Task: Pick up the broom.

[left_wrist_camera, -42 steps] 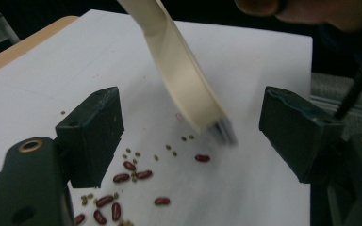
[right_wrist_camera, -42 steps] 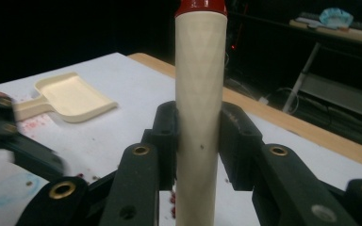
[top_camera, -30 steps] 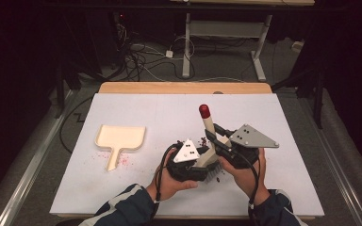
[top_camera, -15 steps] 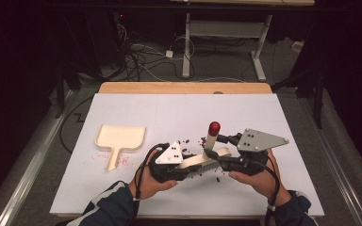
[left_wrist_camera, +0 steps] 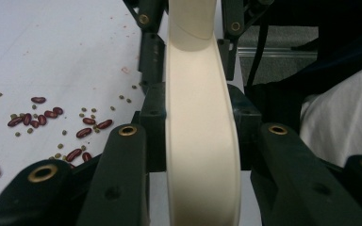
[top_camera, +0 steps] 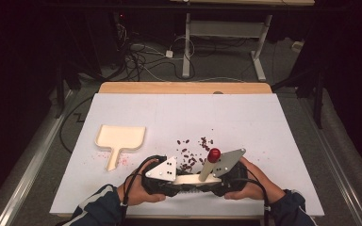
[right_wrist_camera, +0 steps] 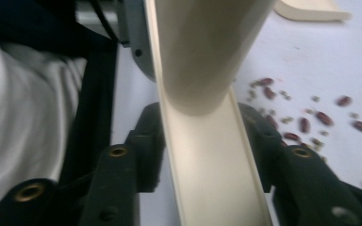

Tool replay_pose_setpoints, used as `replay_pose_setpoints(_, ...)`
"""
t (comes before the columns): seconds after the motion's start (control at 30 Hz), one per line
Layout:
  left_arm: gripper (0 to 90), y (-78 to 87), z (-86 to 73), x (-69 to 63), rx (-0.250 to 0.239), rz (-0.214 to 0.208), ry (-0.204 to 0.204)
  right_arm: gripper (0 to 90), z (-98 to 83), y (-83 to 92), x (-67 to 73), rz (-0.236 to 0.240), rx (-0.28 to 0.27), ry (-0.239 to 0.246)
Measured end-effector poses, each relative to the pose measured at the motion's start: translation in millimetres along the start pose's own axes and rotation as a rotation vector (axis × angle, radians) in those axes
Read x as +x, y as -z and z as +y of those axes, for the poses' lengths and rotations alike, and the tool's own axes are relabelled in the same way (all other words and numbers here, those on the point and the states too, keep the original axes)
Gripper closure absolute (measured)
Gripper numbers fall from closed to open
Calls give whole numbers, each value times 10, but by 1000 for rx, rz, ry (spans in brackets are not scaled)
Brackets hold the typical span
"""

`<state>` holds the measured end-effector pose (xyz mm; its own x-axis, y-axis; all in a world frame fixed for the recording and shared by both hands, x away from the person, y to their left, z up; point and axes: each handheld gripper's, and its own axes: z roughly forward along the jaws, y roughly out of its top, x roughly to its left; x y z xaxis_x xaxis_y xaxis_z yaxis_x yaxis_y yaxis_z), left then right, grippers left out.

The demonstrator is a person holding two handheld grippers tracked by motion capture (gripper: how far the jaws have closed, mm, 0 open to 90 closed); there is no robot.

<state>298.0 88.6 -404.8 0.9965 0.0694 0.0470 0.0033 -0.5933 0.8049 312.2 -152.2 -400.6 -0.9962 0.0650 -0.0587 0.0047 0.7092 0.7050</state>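
White table sheeting [top_camera: 264,122] bears a cream plastic brush with red-knobbed handle [top_camera: 193,179] at six o'clock. It is clamped narrowly by the left gripper [left_wrist_camera: 198,108] and by the right gripper [right_wrist_camera: 200,127], whose jaws have just been closing. Uneven squeezing could twist it, and the scattered red beans [top_camera: 191,157] at its twelve o'clock could be flicked away.

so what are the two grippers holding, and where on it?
Both hold one cream plastic brush with a red-capped handle. The left gripper clamps one end of its long flat base, the right gripper the other end.
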Motion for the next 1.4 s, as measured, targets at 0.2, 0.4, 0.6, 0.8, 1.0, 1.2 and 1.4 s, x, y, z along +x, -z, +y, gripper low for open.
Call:
replay_pose_setpoints(0.2,494,83,-48,24,0,91,22,676,-3,-18,4,-2,-3,4)
replay_pose_setpoints(0.4,261,318,-193,40,-1,261,39,676,-53,87,-83,-83,-17,-44)
replay_pose_setpoints(0.6,192,670,-672,63,20,490,140,675,-129,311,-232,-219,-70,-150)
replay_pose_setpoints(0.8,192,874,-974,24,14,584,233,675,-206,468,-358,-317,-105,-224)
replay_pose_setpoints(1.0,208,913,-1145,-17,59,649,267,676,-313,584,-441,-402,-122,-284)
replay_pose_setpoints(1.2,207,884,-1179,-18,80,638,275,677,-418,668,-528,-478,-124,-328)
replay_pose_setpoints(1.4,207,856,-1175,-26,102,634,257,677,-510,702,-602,-542,-126,-353)
